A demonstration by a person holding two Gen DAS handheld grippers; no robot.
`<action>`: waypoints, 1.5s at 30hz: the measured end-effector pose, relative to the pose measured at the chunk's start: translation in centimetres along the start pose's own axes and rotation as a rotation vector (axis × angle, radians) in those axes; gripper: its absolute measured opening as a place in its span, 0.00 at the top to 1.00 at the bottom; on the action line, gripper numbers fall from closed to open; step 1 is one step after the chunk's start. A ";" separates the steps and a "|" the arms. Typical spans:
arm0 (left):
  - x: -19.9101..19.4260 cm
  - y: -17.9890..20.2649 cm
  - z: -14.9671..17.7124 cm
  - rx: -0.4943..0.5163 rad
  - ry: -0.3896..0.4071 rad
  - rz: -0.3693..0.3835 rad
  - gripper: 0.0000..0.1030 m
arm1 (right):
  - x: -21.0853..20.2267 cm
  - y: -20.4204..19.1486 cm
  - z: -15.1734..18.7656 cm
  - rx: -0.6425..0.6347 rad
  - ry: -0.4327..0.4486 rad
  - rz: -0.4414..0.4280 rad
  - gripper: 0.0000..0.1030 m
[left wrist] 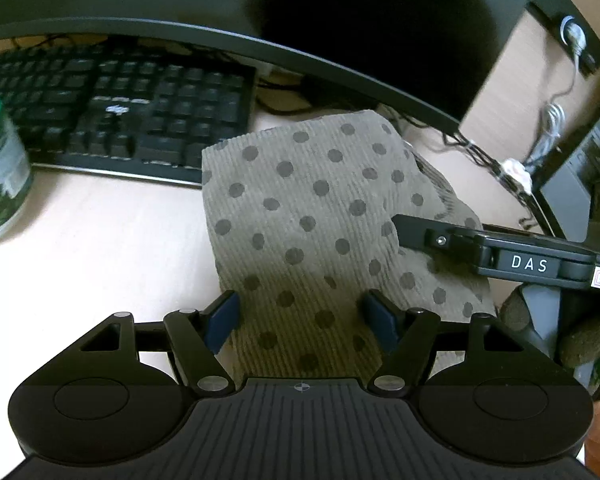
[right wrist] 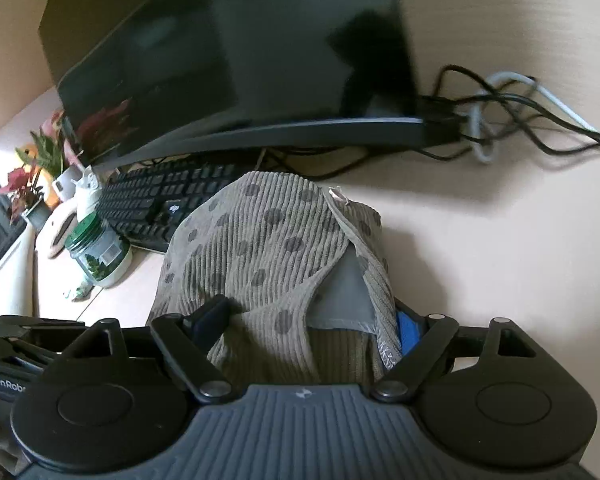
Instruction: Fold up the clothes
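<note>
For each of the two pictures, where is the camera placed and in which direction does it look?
Left wrist view: sits on the left hand-held gripper, looks forward over the polka-dot garment toward keyboard and monitor; its own open fingers show, and the right hand-held gripper enters from the right.
Right wrist view: sits on the right hand-held gripper, looks along the garment to the same desk; its fingers hold cloth between them.
Shared: garment, keyboard, monitor, green-lidded jar.
</note>
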State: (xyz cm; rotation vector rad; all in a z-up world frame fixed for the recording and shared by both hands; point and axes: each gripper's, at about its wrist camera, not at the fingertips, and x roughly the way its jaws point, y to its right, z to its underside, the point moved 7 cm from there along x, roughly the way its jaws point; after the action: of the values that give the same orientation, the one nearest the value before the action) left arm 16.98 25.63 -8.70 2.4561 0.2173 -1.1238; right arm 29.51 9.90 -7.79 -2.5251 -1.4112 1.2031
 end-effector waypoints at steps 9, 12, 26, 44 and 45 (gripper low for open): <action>0.2 0.0 -0.4 0.003 0.017 0.009 0.22 | -1.4 0.0 -0.1 -0.030 0.041 0.061 0.16; -1.2 0.5 -1.9 0.019 0.080 0.039 0.22 | -3.7 -0.4 0.1 -0.086 0.084 0.114 0.16; 6.6 3.6 -7.5 0.153 -0.042 0.272 0.09 | -4.3 -3.0 5.3 -0.150 -0.012 0.310 0.15; 5.5 3.5 -7.2 0.216 -0.042 0.322 0.08 | -4.7 1.9 3.7 -0.038 0.050 0.560 0.14; 4.8 3.5 -6.9 0.198 -0.028 0.309 0.08 | -4.9 2.0 3.8 -0.053 0.045 0.545 0.14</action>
State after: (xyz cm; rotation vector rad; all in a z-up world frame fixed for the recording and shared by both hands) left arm 25.98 25.37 -7.22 2.5280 -0.2870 -1.0848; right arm 27.09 3.83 -8.14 -3.0641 -0.7661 1.1536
